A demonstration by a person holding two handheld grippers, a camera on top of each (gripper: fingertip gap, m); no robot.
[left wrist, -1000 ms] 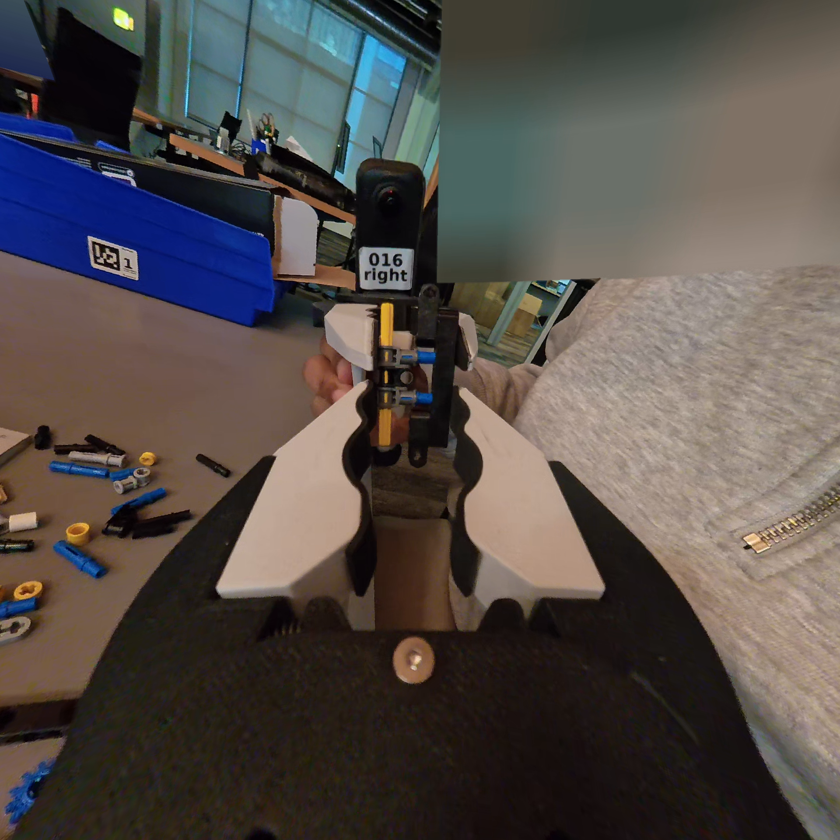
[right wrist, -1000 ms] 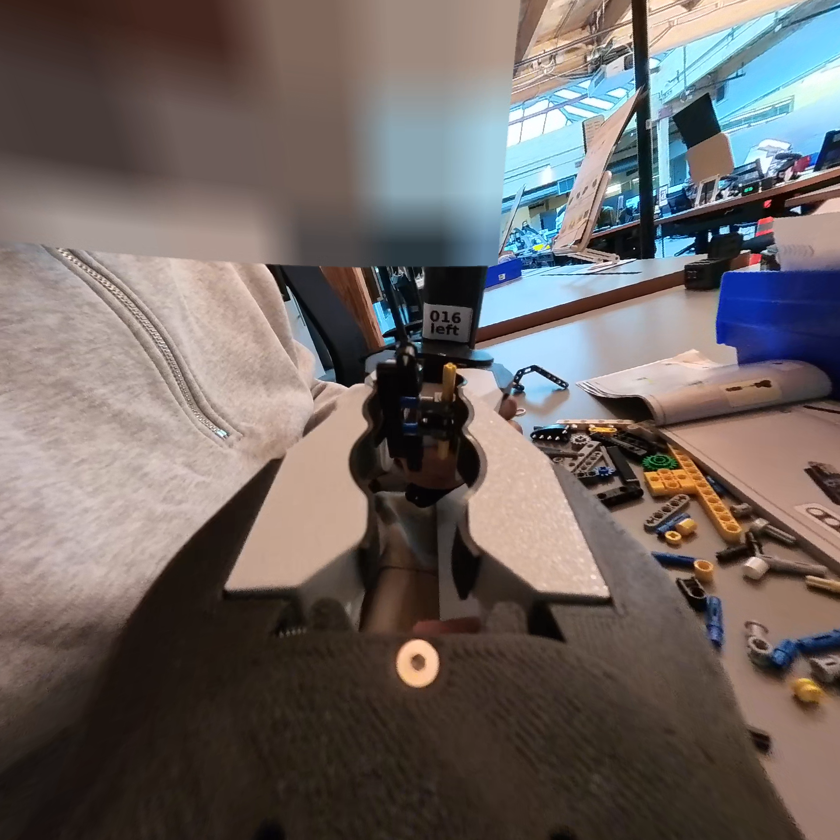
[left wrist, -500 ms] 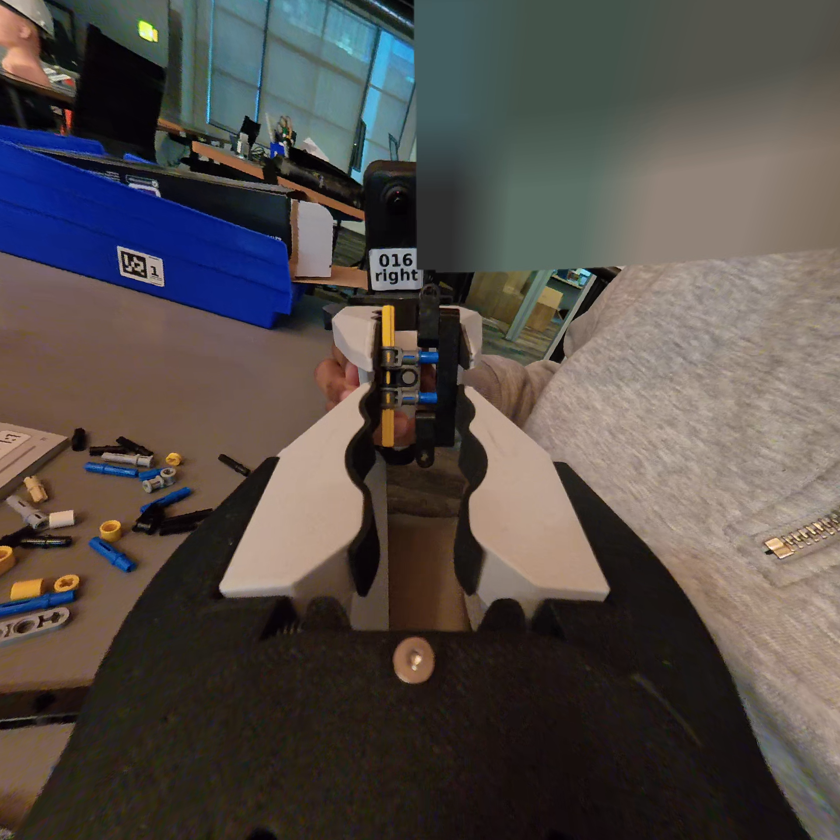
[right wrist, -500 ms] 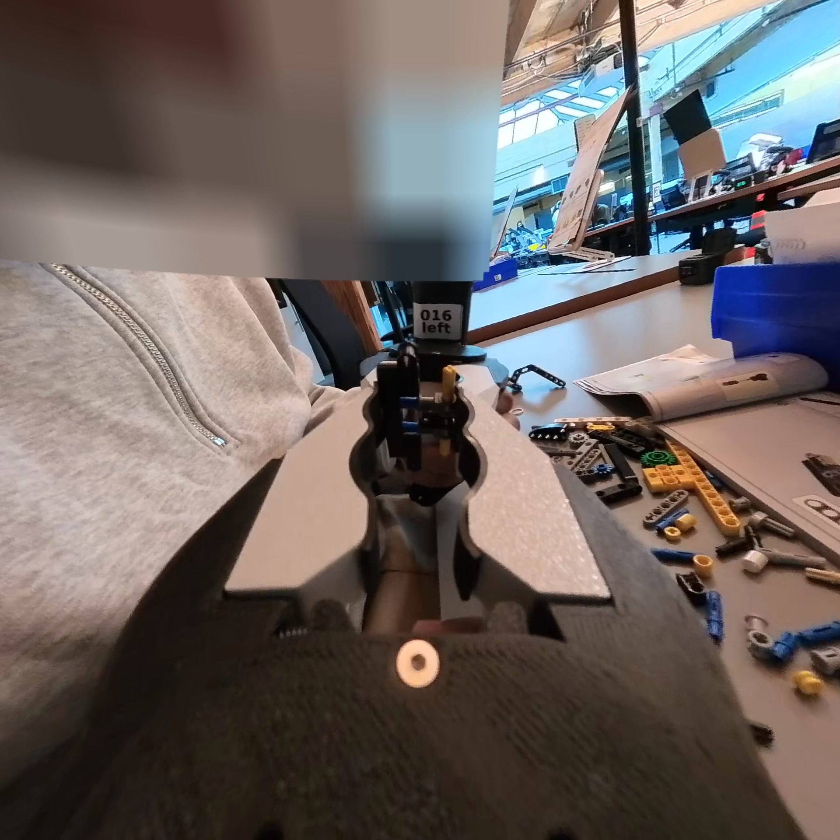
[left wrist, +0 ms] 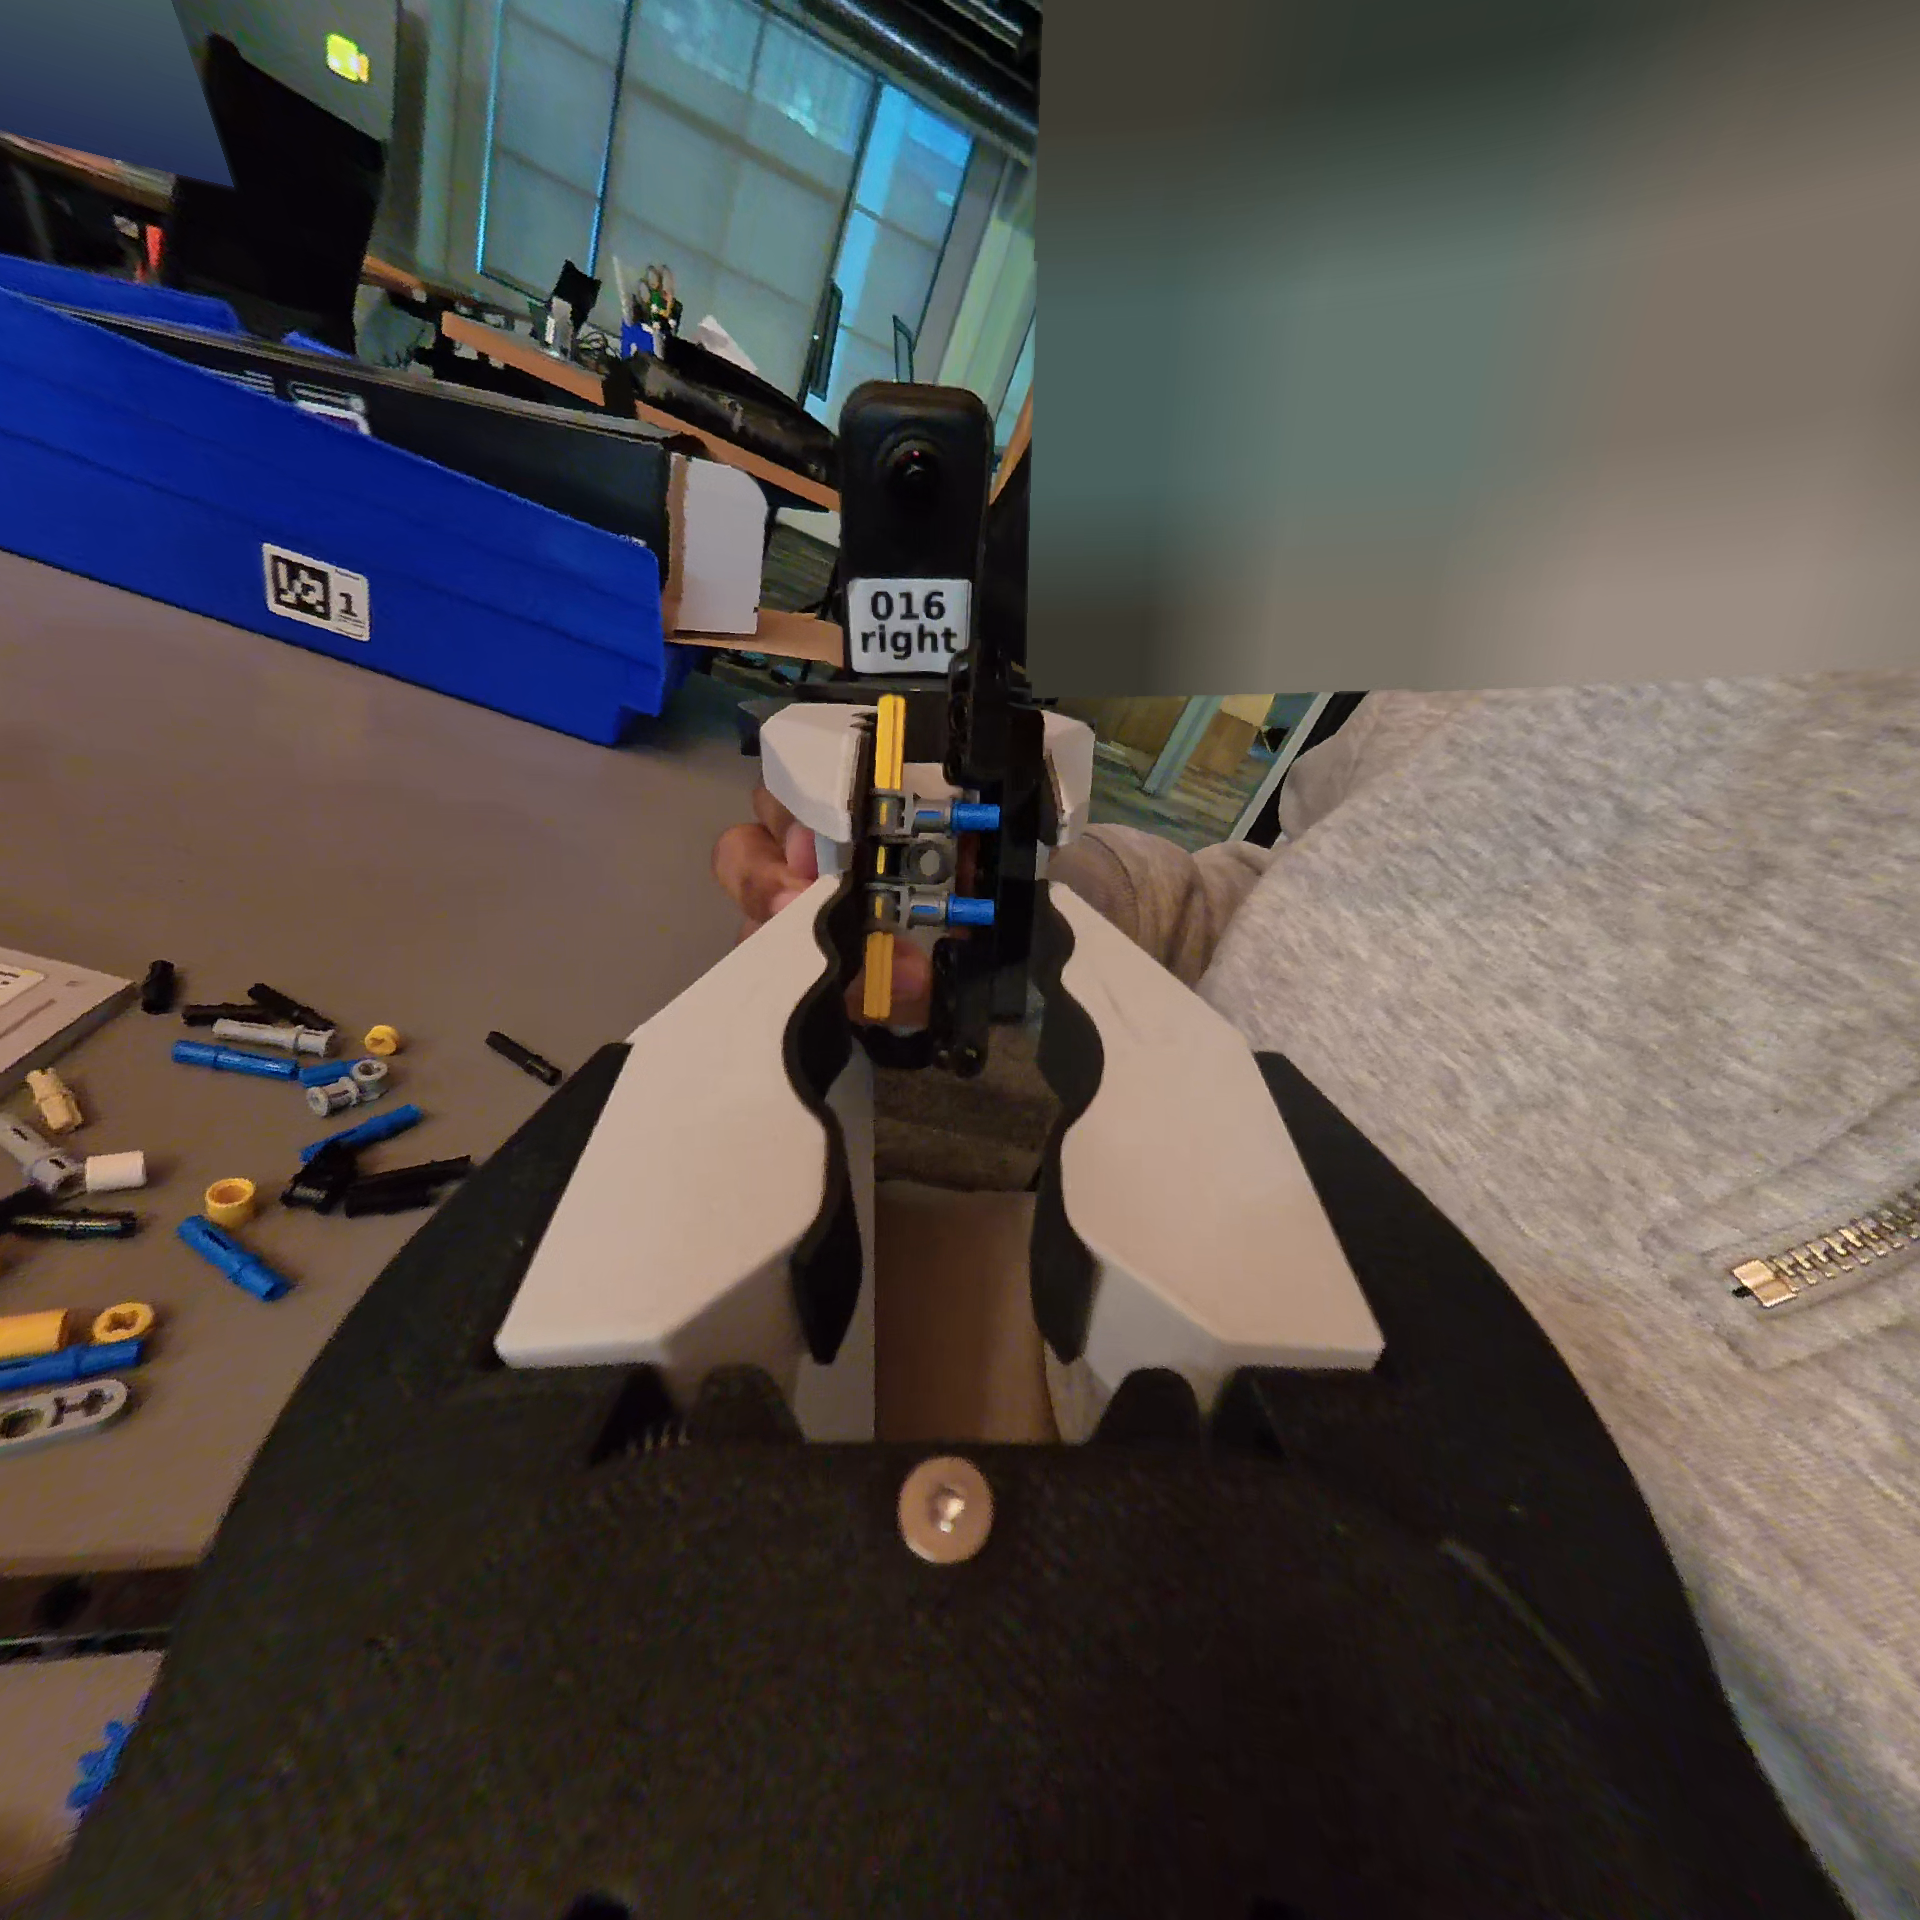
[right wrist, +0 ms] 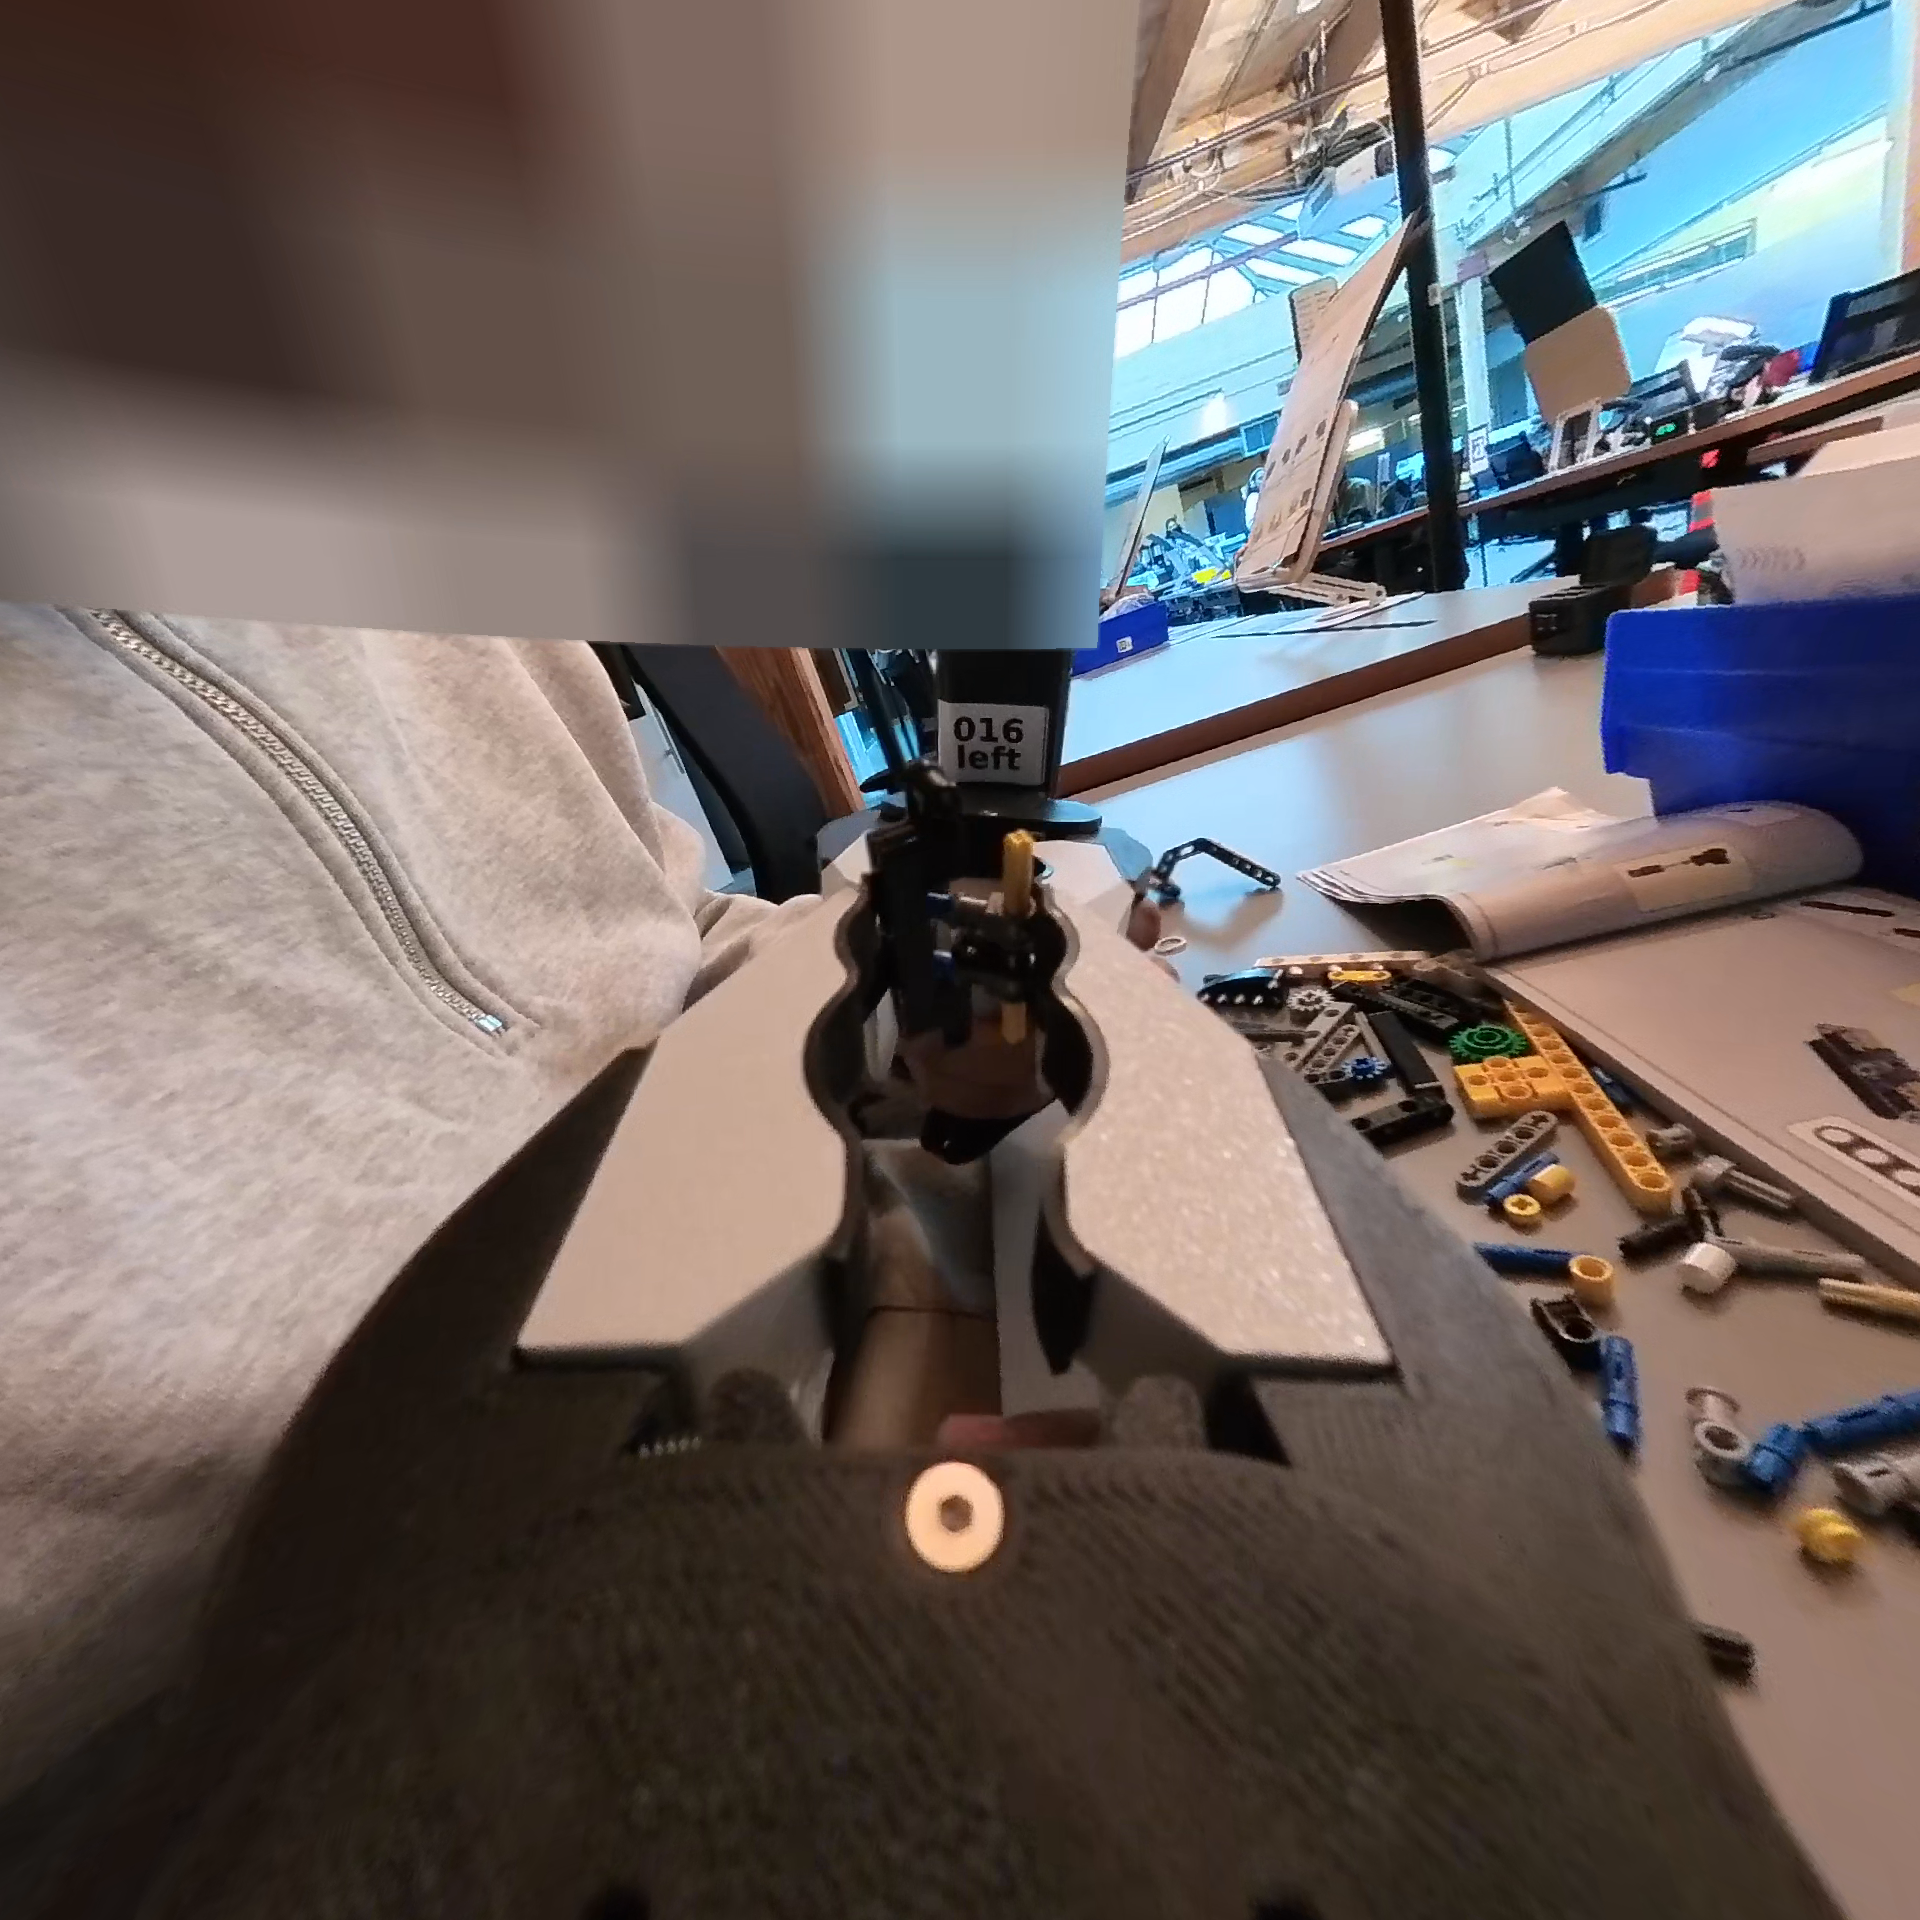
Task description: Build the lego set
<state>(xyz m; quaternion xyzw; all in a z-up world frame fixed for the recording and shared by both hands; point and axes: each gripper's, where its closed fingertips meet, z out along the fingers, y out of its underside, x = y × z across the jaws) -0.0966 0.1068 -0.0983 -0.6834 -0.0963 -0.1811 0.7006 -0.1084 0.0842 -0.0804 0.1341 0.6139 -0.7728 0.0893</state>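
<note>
A small lego assembly (left wrist: 925, 873) hangs in the air between my two grippers, which face each other tip to tip. It has an upright yellow axle (left wrist: 888, 758), grey connectors, two blue pins (left wrist: 971, 816) and a black beam (left wrist: 997, 862). My left gripper (left wrist: 935, 925) is shut on its near end. My right gripper (left wrist: 925, 769) clamps its far end in the left wrist view. In the right wrist view my right gripper (right wrist: 961, 945) is shut on the assembly (right wrist: 971, 956), and the left gripper (right wrist: 1122, 857) sits just behind it.
Several loose lego pins and connectors (left wrist: 260, 1143) lie on the grey table (left wrist: 312, 831). More parts and a long yellow beam (right wrist: 1569, 1101) lie by an open instruction booklet (right wrist: 1558, 883). Blue bins (left wrist: 312, 520) (right wrist: 1766, 696) stand behind. A grey sweatshirt (left wrist: 1558, 1039) is close by. From either gripper's tips it is about 20 cm to the long yellow beam (right wrist: 1569, 1101).
Both grippers stay clamped on the assembly. The pair has swayed slightly sideways and back, so the table shifts a little in both views.
</note>
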